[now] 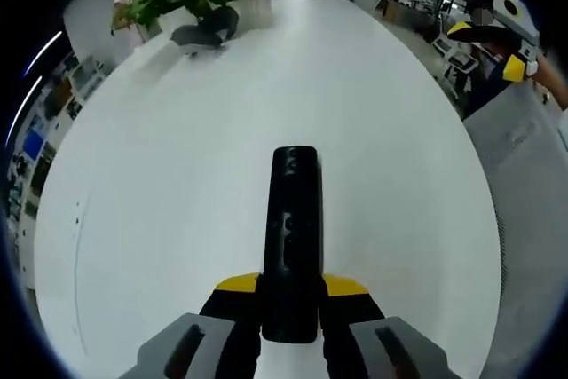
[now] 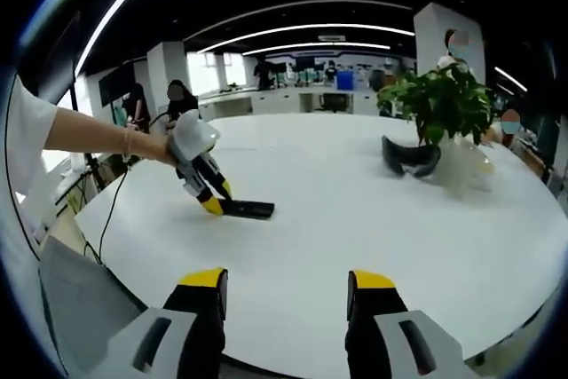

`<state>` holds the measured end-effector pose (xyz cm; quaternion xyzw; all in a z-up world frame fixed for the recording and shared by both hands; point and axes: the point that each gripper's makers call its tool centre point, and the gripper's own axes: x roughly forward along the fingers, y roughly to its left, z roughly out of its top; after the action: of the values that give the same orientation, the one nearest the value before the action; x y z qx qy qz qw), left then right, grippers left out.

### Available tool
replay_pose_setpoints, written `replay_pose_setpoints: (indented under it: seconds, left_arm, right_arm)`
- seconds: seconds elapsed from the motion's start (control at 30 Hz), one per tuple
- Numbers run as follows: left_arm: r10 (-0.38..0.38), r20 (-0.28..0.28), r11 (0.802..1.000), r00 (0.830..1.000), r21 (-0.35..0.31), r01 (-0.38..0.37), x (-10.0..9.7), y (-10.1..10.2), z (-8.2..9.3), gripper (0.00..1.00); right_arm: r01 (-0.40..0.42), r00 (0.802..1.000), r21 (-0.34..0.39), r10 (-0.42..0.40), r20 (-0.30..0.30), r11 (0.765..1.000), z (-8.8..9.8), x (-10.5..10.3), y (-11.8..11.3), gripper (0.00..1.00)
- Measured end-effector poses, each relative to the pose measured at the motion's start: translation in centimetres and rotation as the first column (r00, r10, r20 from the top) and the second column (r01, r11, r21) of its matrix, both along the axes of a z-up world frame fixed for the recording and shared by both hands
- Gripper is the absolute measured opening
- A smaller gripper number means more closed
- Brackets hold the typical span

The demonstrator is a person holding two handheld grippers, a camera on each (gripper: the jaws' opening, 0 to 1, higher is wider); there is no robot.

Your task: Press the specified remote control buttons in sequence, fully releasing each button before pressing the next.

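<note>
Left gripper (image 1: 290, 308) has its jaws clamped around the near end of the black remote (image 1: 293, 228), which lies flat on the white table (image 1: 177, 175). In the right gripper view, the right gripper (image 2: 286, 295) hangs wide apart, holding nothing, with the remote over to the left.

I am counting one remote (image 1: 293, 241), one potted plant (image 2: 443, 104), one dark curved thing (image 2: 409, 157), maybe a headset, one white table (image 2: 373, 210), two grippers (image 1: 291, 308) (image 2: 286, 295).
</note>
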<state>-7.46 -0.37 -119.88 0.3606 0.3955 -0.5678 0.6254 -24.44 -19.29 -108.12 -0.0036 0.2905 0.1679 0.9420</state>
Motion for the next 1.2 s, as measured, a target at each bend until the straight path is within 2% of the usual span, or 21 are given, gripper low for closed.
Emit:
replay_pose_setpoints:
  seconds: [0.57,1.2]
  left_arm:
    - [-0.026,0.011,0.999,1.0,-0.037,0.026,-4.4,0.6,-0.1,0.24]
    - [0.015,0.013,0.997,1.0,-0.079,-0.014,-8.4,0.8,-0.1,0.24]
  right_arm:
    - [-0.058,0.998,-0.007,0.057,-0.012,0.998,-0.4,-0.1,1.7,0.51]
    - [-0.149,0.989,-0.032,0.148,-0.03,0.988,-0.7,-0.5,3.9,0.48]
